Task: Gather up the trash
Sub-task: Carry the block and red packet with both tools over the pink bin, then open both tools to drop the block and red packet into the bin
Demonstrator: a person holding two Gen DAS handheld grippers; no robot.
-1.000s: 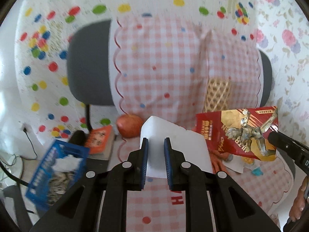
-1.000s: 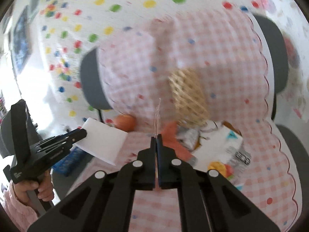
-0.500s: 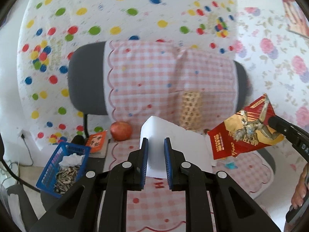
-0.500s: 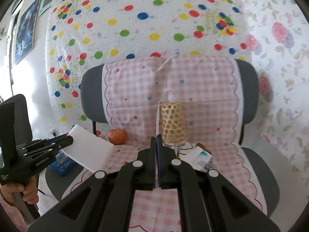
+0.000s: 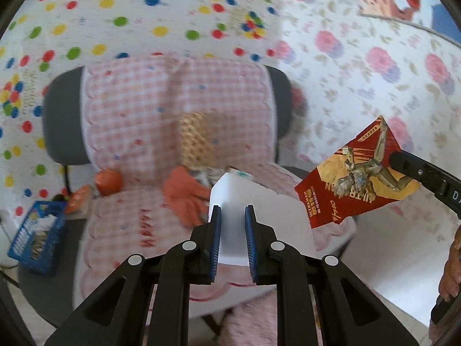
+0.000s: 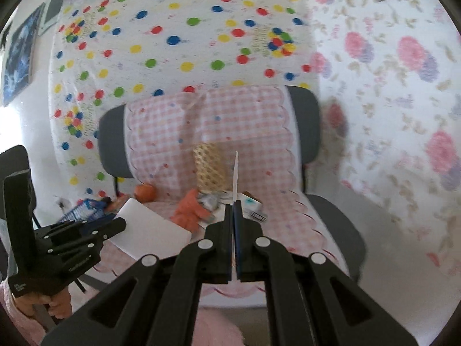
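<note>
My left gripper (image 5: 232,219) is shut on a white foam block (image 5: 259,201), its blue pads pressing the block's near end. In the right wrist view the same block (image 6: 149,227) juts from that gripper (image 6: 115,226) at the lower left. My right gripper (image 6: 234,206) is shut on a red and gold snack wrapper (image 6: 236,173), seen edge-on as a thin strip. From the left wrist view the wrapper (image 5: 354,178) hangs flat in the air at the right, pinched by the right gripper (image 5: 393,158). Both are held above and in front of the chair seat.
A grey chair with a pink checked cover (image 5: 129,115) fills the middle. On its seat lie an orange cloth (image 5: 184,196), a woven cylinder (image 5: 196,141), an orange fruit (image 5: 109,181) and a small carton (image 6: 250,204). A blue basket of scraps (image 5: 34,239) stands low at the left.
Both grippers have drawn back from the chair, which now looks smaller and farther. The wrapper has risen off the seat and swung to the right. Both grips are unchanged.
</note>
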